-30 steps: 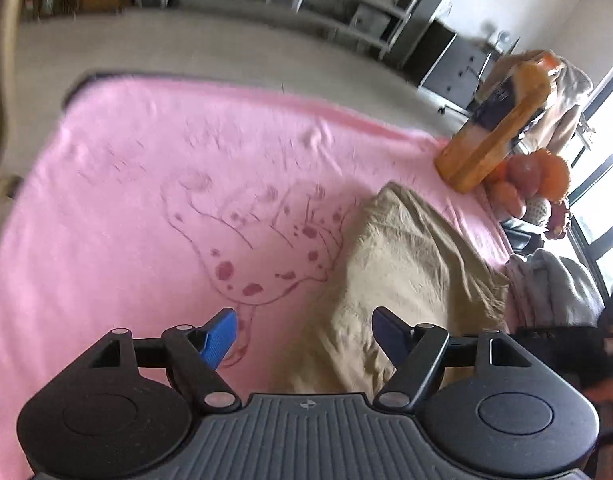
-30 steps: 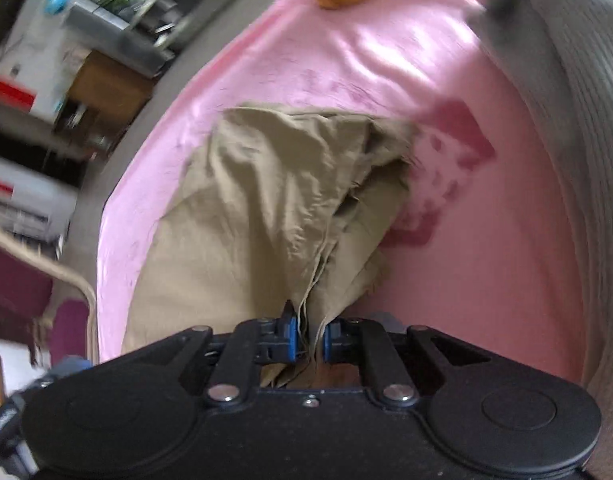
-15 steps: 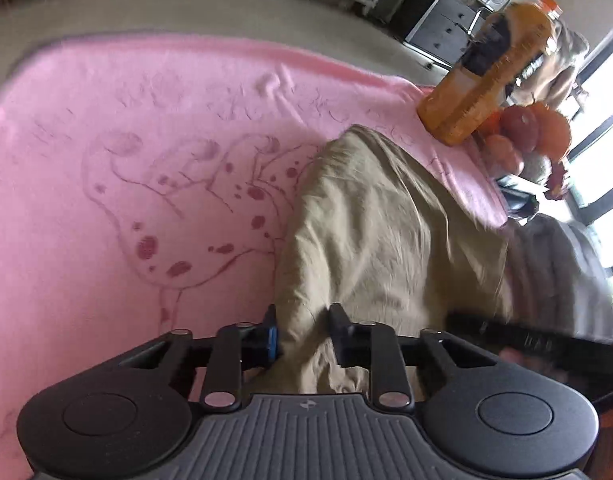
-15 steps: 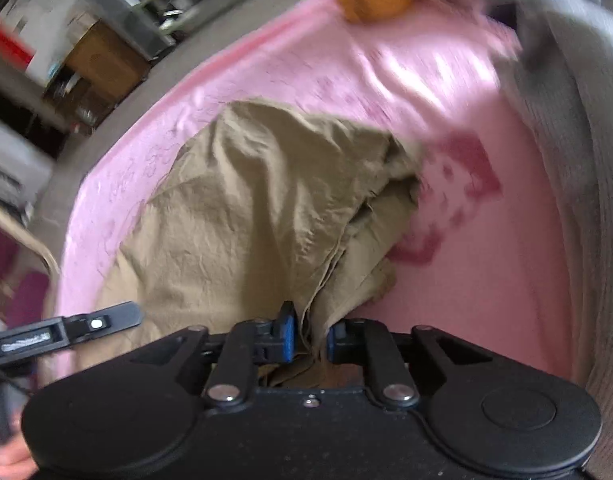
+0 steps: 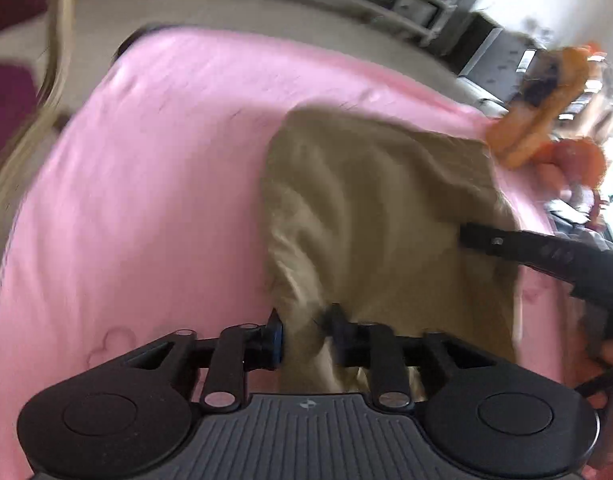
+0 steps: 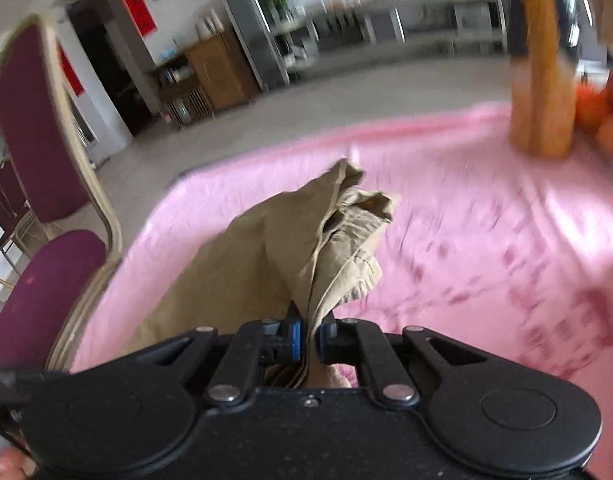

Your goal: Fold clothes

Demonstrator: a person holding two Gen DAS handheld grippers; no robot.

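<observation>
The khaki garment [image 5: 370, 216] is lying on the pink blanket [image 5: 146, 184], filling the centre and right of the left wrist view, with its near edge running down to the bottom centre of both views. The right gripper [image 6: 310, 336] is pinching a gathered edge of the cloth [image 6: 306, 248] between nearly closed blue pads at the lower middle of its frame, and the fabric is rising from there in a soft ridge. The left gripper [image 5: 304, 336] is sitting half spread around a fold of the same edge; its jaws have just been opening again, cloth is lying between them, but the blur is hiding whether the pads are pressing on it. The cloth is looking light, limp and thin, creasing easily and likely to slide on the smooth blanket, so hems and seamed corners seem the surest places to hold. An orange bottle [image 6: 542, 80] and fruit [image 6: 594, 112] are standing at the upper right, well clear
</observation>
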